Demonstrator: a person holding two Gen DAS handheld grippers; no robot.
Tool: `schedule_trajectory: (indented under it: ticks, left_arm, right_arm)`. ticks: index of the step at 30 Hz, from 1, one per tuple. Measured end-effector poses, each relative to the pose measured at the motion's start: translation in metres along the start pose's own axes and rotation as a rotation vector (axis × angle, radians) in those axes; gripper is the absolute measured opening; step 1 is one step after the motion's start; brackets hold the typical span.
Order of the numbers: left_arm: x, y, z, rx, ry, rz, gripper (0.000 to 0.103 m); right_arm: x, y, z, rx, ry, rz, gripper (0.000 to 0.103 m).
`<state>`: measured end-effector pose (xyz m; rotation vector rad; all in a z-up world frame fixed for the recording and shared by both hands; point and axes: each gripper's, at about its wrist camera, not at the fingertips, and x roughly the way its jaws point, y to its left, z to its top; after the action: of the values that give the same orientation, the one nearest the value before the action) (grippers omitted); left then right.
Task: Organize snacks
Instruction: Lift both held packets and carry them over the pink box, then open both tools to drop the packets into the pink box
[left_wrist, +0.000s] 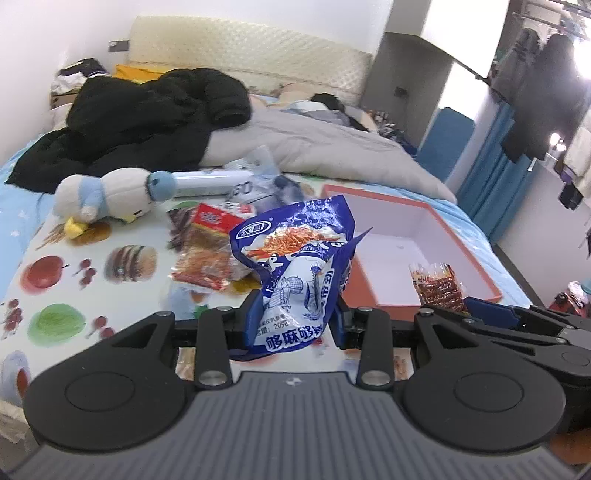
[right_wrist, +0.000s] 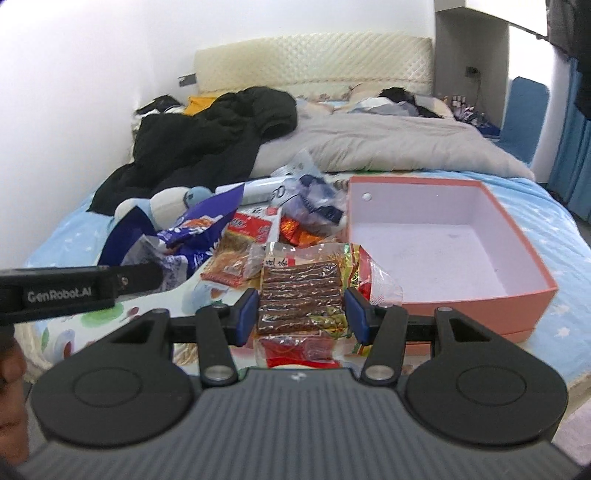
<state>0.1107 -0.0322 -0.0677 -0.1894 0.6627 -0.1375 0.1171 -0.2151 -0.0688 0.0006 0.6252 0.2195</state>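
Observation:
My left gripper (left_wrist: 295, 317) is shut on a blue snack bag (left_wrist: 299, 258) and holds it up above the mat. It also shows in the right wrist view (right_wrist: 184, 236), at the left. My right gripper (right_wrist: 301, 314) is shut on a clear pack of brown snack sticks (right_wrist: 301, 291), held just left of the pink box (right_wrist: 480, 302); the pack also shows in the left wrist view (left_wrist: 437, 284). The box is open and holds nothing. More snack packs (right_wrist: 240, 258) lie in a heap on the fruit-print mat (left_wrist: 55, 295).
A plush duck (left_wrist: 107, 195) and a white tube (left_wrist: 207, 182) lie behind the heap. A black coat (left_wrist: 140, 122) and a grey quilt (left_wrist: 332, 147) cover the bed further back. Blue curtains (left_wrist: 495, 177) hang at the right.

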Motion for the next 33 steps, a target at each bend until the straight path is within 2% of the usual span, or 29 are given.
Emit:
schedule_trajectory:
  ticks: [8,15,33]
  left_arm:
    - [0.01,-0.047,0.004,0.059,0.021,-0.079,0.043]
    - [0.044,-0.077,0.021,0.102,0.056,-0.103,0.043]
    - [0.199,-0.132,0.075,0.208,0.161,-0.132,0.043]
  right_arm:
    - [-0.024,-0.032,-0.004,0.048,-0.034,-0.063,0.054]
    - [-0.017,-0.066,0.002,0.085,-0.038,-0.091,0.054]
    - [0.075,-0.15,0.031,0.149,0.019,-0.124,0.054]
